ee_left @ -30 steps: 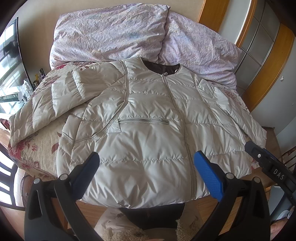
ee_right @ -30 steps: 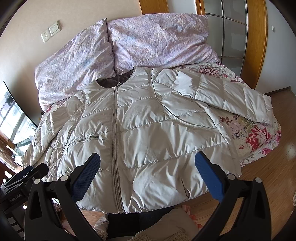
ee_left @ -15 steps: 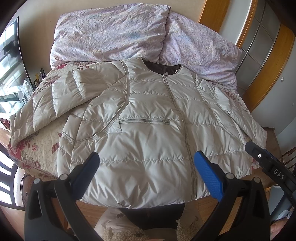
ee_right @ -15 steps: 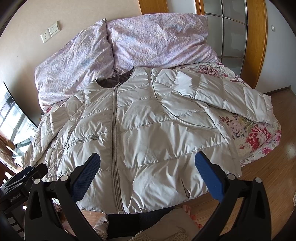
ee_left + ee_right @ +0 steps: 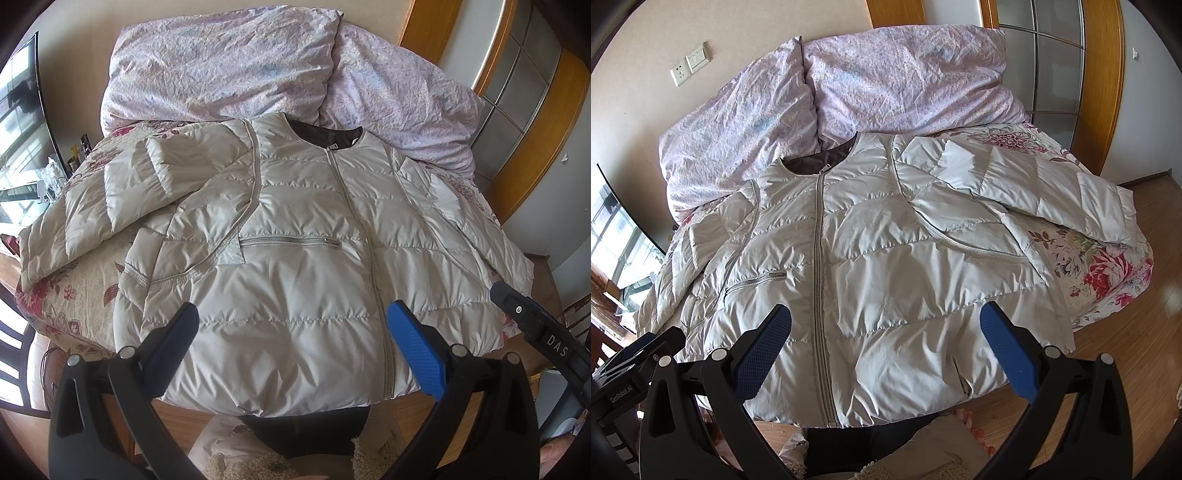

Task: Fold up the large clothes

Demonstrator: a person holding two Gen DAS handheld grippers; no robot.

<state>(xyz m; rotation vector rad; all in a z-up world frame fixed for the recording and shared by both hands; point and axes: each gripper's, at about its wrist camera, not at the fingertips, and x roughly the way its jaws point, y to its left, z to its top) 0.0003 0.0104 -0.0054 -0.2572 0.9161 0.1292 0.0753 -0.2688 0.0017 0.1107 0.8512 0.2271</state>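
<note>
A cream quilted down jacket (image 5: 295, 236) lies front up and zipped on the bed, collar toward the pillows, hem at the near edge; it also shows in the right wrist view (image 5: 879, 258). One sleeve (image 5: 103, 206) spreads out to the left, the other sleeve (image 5: 1034, 184) to the right. My left gripper (image 5: 291, 343) is open and empty, held above the hem left of the zipper. My right gripper (image 5: 886, 343) is open and empty, held above the hem right of the zipper.
Two lilac pillows (image 5: 229, 66) lean on the wall at the bed's head. The floral bedspread (image 5: 1108, 266) hangs over the bed's sides. Wooden floor (image 5: 1137, 350) lies to the right, a wooden door frame (image 5: 1104, 74) behind, and a window (image 5: 18, 110) to the left.
</note>
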